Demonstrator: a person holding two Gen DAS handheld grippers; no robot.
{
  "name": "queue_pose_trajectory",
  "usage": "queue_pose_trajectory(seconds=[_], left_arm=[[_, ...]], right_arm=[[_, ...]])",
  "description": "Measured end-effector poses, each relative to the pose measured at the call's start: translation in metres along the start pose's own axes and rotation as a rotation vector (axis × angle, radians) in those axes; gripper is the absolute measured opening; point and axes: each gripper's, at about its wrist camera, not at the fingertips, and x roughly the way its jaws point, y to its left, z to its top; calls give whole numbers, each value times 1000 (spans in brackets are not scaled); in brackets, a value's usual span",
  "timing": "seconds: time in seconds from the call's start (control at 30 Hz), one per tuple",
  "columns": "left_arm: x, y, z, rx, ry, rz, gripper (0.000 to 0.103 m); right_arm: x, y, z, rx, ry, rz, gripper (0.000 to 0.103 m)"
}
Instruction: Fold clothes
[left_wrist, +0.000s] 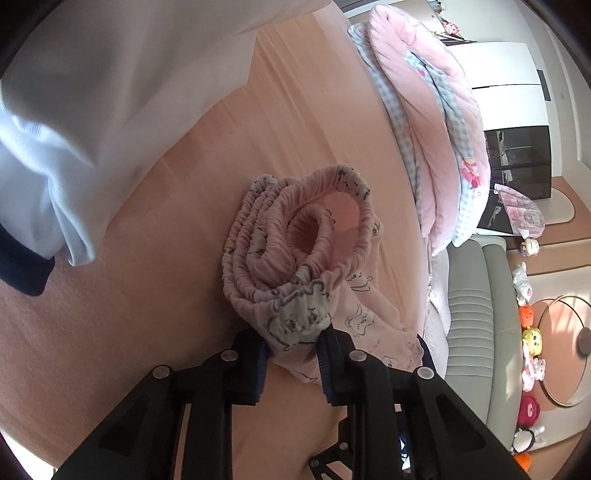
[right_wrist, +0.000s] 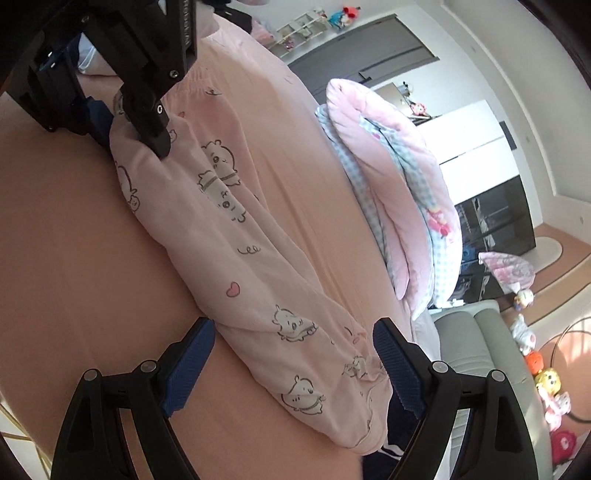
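No lettering can be read anywhere; embossed letters on the left gripper (right_wrist: 138, 122) stay illegible.

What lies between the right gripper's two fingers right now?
The leg end of the pink pants lies in the gap of the right gripper, untouched by the open blue pads; peach sheet underneath. The right wrist view shows it.

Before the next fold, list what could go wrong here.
1. The left tool pinches only a bunched bit of the pink pants' waistband; lifting may let it slip or drag the pants crooked.
2. The right tool stands open astride the leg end; closing there may also catch the dark garment underneath.
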Motion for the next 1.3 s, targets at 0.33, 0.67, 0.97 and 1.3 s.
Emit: queue_pose_trajectory(seconds=[0.33, 0.67, 0.97, 1.3], left_arm=[[-9, -7, -2, 83, 34, -100, 19], [-5, -28, -6, 225, 33, -58, 19], [-4, -21, -3, 225, 64, -61, 18], [-7, -14, -4, 237, 81, -73, 17]], right_arm=[[-6, 25, 15, -162, -173, -16, 88], [-14, 33, 27, -146, -212, 35, 88], [-3, 44, 51, -176, -244, 60, 88], [4, 58, 56, -77, -179, 202, 32]])
